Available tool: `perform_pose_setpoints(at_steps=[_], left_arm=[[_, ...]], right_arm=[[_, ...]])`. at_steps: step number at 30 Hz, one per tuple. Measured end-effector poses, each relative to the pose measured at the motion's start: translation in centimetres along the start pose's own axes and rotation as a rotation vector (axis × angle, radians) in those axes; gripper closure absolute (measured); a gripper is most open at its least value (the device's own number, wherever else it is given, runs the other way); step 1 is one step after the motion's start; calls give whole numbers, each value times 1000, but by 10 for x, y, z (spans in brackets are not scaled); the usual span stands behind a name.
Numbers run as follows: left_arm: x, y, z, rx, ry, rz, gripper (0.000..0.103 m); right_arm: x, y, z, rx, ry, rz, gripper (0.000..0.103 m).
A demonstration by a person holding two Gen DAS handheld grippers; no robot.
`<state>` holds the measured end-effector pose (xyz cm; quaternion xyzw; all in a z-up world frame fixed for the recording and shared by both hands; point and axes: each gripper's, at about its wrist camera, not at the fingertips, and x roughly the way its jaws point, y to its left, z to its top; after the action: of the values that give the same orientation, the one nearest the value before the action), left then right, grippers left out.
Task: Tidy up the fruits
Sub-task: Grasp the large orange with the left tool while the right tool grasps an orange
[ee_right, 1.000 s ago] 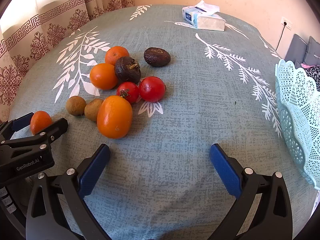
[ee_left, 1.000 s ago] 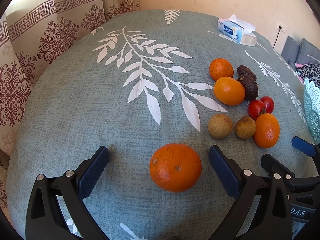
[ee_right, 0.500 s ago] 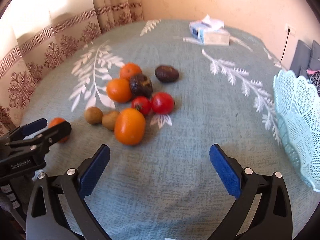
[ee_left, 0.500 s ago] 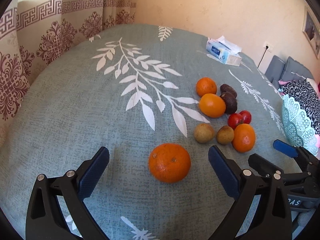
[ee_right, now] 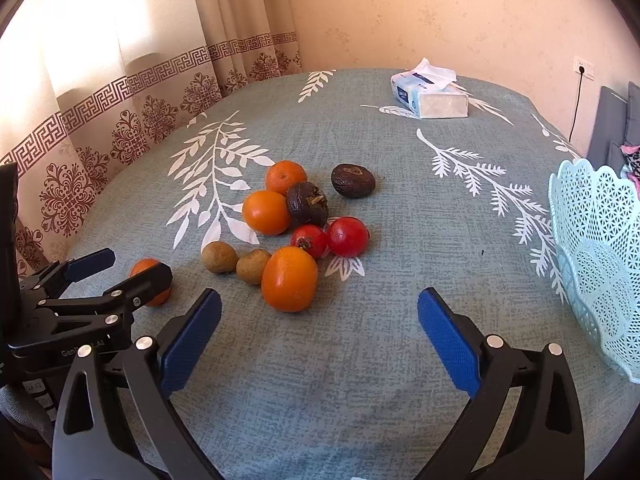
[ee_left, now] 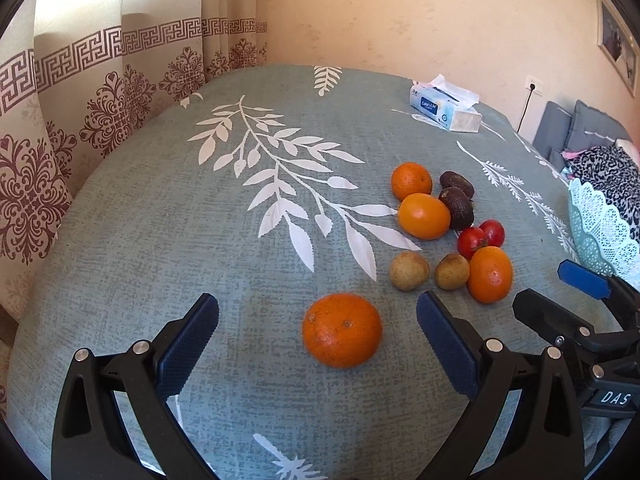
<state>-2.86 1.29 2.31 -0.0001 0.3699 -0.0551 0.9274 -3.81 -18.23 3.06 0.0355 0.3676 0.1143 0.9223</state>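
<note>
A lone orange (ee_left: 342, 330) lies on the grey-green leaf-print tablecloth (ee_left: 180, 240), between the spread fingers of my left gripper (ee_left: 318, 326), which is open and above it. To its right a pile of fruit holds oranges (ee_left: 424, 216), two red tomatoes (ee_left: 472, 242), two brown round fruits (ee_left: 409, 270) and two dark avocados (ee_left: 458, 208). My right gripper (ee_right: 320, 330) is open and empty, just short of the nearest orange fruit (ee_right: 289, 279). The pale blue lattice basket (ee_right: 596, 248) stands at the right edge. The left gripper (ee_right: 122, 274) partly hides the lone orange (ee_right: 144, 270) in the right wrist view.
A tissue box (ee_right: 430, 98) sits at the far side of the table. Patterned curtains (ee_left: 80, 112) hang along the left. Grey cushions (ee_left: 580, 132) and patterned fabric lie beyond the right edge. Bare cloth lies between the pile and the basket.
Both grippers have risen and tilted back, so the table looks farther and more wall shows. The fruit has not moved. Both stay open.
</note>
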Motion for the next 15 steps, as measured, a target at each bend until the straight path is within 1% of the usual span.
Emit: perform_pose_setpoints(at_steps=[2,6,8,10,11,12,14,15], left_arm=[[0,1,0,5,0,15,5],[-1,8,0,4,0,24,5],[-2,10,-1,3,0,29,5],[-2,11,-2,1,-1,27,5],[-3,11,-3,2,-2,26,5],[-3,11,-3,5,-2,24,5],[-3,9,-3,16,-3,21,5],[-3,7,-4,23,-2,20,5]], right_arm=[[2,3,0,-10,11,6,9],[12,8,2,-18,52,32,23],[18,9,4,-19,73,48,27],[23,11,6,-29,84,46,32],[26,13,7,-34,92,47,37],[30,12,8,-31,107,56,39],[39,11,9,-11,140,81,51],[43,9,10,1,154,91,54]])
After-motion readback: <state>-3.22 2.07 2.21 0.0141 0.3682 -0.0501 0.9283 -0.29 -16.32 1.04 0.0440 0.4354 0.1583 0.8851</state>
